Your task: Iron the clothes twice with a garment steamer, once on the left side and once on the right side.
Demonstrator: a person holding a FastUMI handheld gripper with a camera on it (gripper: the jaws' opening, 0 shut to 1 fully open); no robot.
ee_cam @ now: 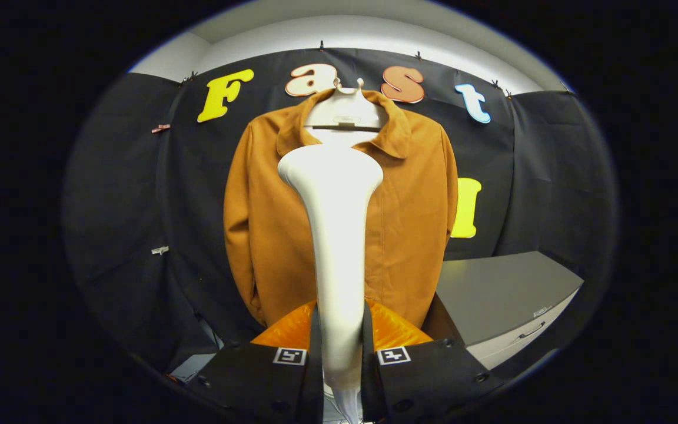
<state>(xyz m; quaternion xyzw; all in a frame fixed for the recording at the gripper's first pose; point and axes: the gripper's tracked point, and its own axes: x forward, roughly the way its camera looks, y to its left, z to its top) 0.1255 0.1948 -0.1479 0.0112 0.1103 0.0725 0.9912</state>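
Note:
A brown jacket (pixel 415 224) hangs on a white hanger (pixel 345 109) against the booth's back wall, facing me. My gripper (pixel 341 338) is shut on the handle of a white garment steamer (pixel 336 235). The steamer stands upright between the fingers, and its wide head (pixel 330 168) rises in front of the jacket's chest, just below the collar. The steamer hides the middle strip of the jacket. Whether the head touches the cloth, I cannot tell.
A grey cabinet (pixel 504 294) with a drawer front stands to the right of the jacket, low down. Black cloth walls close in the left, back and right.

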